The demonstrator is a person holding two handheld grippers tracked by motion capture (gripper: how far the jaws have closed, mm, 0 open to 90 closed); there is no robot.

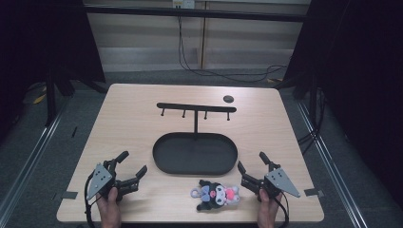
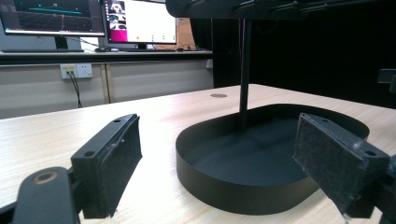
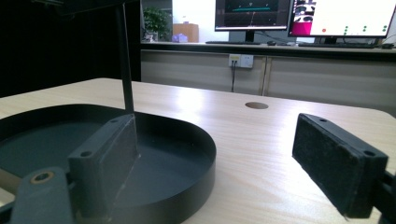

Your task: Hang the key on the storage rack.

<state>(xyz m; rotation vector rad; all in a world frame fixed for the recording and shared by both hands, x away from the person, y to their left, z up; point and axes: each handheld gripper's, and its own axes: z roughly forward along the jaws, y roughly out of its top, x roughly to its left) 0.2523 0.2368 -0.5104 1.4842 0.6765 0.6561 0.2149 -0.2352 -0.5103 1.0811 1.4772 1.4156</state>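
A black oval tray (image 1: 164, 164) sits mid-table with a thin post rising to a crossbar (image 1: 196, 108) that carries several hooks. A small black, white and pink plush toy (image 1: 217, 194) lies near the front edge, just in front of the tray. My left gripper (image 1: 134, 165) rests open at the front left, aimed at the tray (image 2: 224, 198), nothing between its pads (image 2: 119, 158). My right gripper (image 1: 252, 166) rests open at the front right, beside the plush, its pads (image 3: 338, 163) empty, with the tray wall (image 3: 187, 179) to its left.
A round hole (image 1: 228, 99) marks the table's far right. Cables hang by the wall behind. Dark frame posts stand on both sides. Monitors (image 2: 140, 21) sit on a desk beyond. Bare wood lies to the left and right of the tray.
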